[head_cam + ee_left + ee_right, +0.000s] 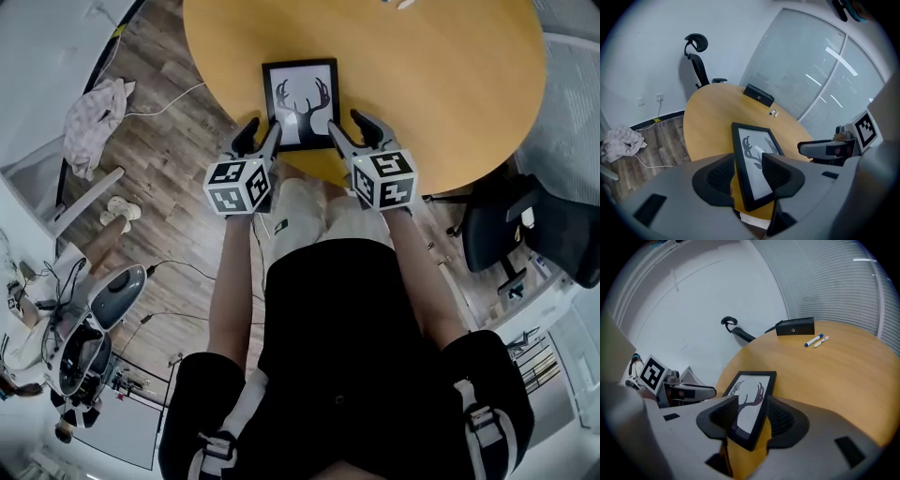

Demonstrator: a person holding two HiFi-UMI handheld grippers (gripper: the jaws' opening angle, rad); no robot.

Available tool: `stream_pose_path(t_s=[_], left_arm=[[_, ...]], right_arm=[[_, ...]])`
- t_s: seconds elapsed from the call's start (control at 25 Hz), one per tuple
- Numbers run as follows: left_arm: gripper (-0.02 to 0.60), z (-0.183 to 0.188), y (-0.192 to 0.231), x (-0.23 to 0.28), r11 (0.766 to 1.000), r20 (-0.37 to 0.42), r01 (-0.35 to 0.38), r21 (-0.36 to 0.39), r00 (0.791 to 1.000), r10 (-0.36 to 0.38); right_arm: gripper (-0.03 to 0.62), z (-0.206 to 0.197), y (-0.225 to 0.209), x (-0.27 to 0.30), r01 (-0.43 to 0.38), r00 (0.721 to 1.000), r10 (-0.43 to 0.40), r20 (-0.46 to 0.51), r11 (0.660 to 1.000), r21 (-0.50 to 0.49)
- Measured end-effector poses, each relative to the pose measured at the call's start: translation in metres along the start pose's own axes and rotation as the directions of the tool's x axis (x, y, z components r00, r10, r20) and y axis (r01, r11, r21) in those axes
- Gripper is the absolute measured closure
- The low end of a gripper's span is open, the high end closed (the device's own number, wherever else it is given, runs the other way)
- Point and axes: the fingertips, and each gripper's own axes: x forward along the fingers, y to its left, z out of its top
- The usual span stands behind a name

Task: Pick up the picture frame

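At the near side of the round wooden surface (pixel 441 84), the picture frame (pixel 300 103) lay flat and face up, its antler print turned toward the person. That put its two near corners within easy reach. The left gripper (pixel 259 139) had been set at the near left corner and the right gripper (pixel 354 129) at the near right one, probably so the load would be shared and the frame would come up level rather than swing from one side.

In the left gripper view, the fingers (pixel 715 178) stood apart with the frame's left border and a strip of the glass showing between them. The right gripper view matched this: its fingers (pixel 785 420) were spread, with the right border running through the gap. Neither pair seemed to be pressing on the frame, since the gap was far wider than the border. I judged this to be the lining-up stage, with closing and lifting not yet done. The thin, slick border would likely need a square, firm pinch.
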Motion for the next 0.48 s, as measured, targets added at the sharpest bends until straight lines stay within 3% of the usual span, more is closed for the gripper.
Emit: stream_pose_path(t_s=[0.48], left_arm=[[0.405,-0.005,0.015,0.044,1.000,-0.100,-0.030,0.010,0.994,0.031]], right_arm=[[0.419,-0.016,-0.026,0.043,0.079,0.992,-0.073,-0.101,0.995,0.059]])
